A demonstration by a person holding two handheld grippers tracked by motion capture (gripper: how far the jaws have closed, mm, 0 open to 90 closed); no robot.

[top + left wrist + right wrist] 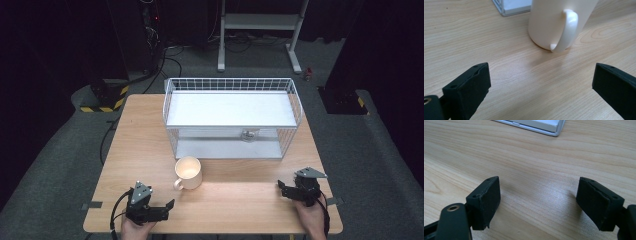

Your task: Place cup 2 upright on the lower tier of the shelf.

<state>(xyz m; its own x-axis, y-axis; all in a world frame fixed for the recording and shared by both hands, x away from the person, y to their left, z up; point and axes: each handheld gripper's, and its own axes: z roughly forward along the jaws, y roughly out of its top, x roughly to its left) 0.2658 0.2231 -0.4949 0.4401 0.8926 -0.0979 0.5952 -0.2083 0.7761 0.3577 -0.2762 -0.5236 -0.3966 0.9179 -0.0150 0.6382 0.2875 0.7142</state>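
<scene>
Surface: pale wood-grain surface (150,130) in a dark room, grey carpet around it, a metal stand (260,30) at the back.
Rack: white wire rack (232,117) with two shelves, standing beyond both grippers at the far middle of the surface; something small and metallic sits at its front, too small to tell what.
Mug: cream mug (188,173), upright and empty, just ahead of the left gripper (165,206) and well off to the side of the right gripper (284,187); the rack stands just behind it.
Handle: the mug's loop handle (566,30) faces the left gripper, in line with the gap between its jaws in the left gripper view.
Left gripper: jaws wide apart, nothing between them, bare surface under them.
Right gripper: jaws apart and empty, pointing across the surface toward the rack's near corner.
Handling: likely glazed ceramic, so stiff, moderately heavy, smooth and slippery, and liable to chip or break if dropped or knocked.
Where to hold: the handle looks the surest place, pinched across its flat sides; the rim wall is a second choice, though it could slip.
</scene>
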